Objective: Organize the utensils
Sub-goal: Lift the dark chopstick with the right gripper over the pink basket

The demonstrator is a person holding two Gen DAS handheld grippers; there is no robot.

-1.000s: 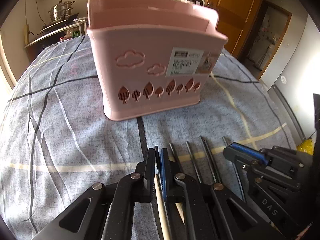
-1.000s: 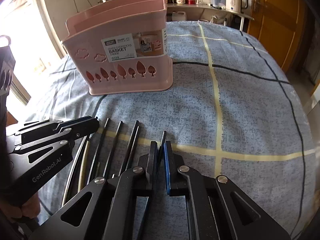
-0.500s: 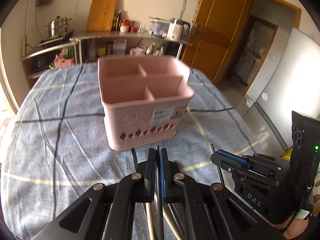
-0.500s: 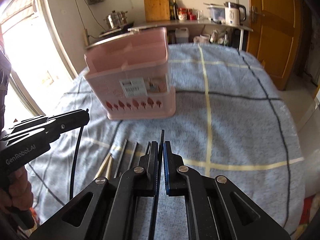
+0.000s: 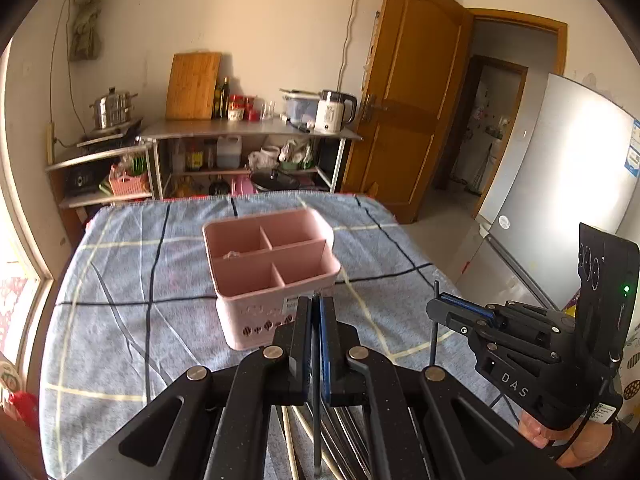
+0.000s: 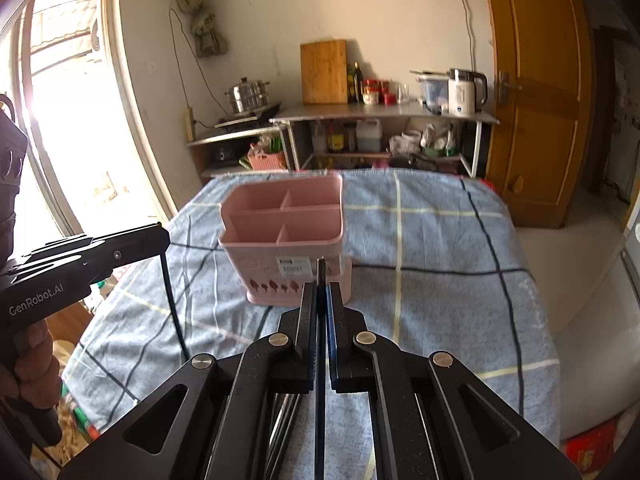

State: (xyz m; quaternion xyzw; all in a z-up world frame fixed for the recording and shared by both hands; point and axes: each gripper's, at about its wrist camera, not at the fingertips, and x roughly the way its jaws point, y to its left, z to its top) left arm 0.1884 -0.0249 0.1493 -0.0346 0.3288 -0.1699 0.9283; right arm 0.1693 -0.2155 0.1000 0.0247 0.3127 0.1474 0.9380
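Note:
A pink utensil basket [image 5: 272, 272] with four compartments stands upright in the middle of the table; it also shows in the right wrist view [image 6: 286, 236]. My left gripper [image 5: 316, 308] is shut on a thin black chopstick [image 5: 317, 400], held high above the table. My right gripper [image 6: 320, 292] is shut on another black chopstick [image 6: 320, 380]. Each gripper shows in the other's view, the right one [image 5: 436, 312] with its chopstick [image 5: 434, 332] hanging down, the left one [image 6: 160, 236] likewise. Several more chopsticks [image 5: 340, 440] lie on the cloth below.
The table has a blue checked cloth [image 5: 120, 320]. Behind it stands a metal shelf [image 5: 248, 128] with a kettle, jars and a cutting board. A wooden door [image 5: 404, 92] and a fridge [image 5: 560, 184] are on the right.
Both grippers have risen from the table, each lifting a black chopstick, and now look down into the basket from above and behind.

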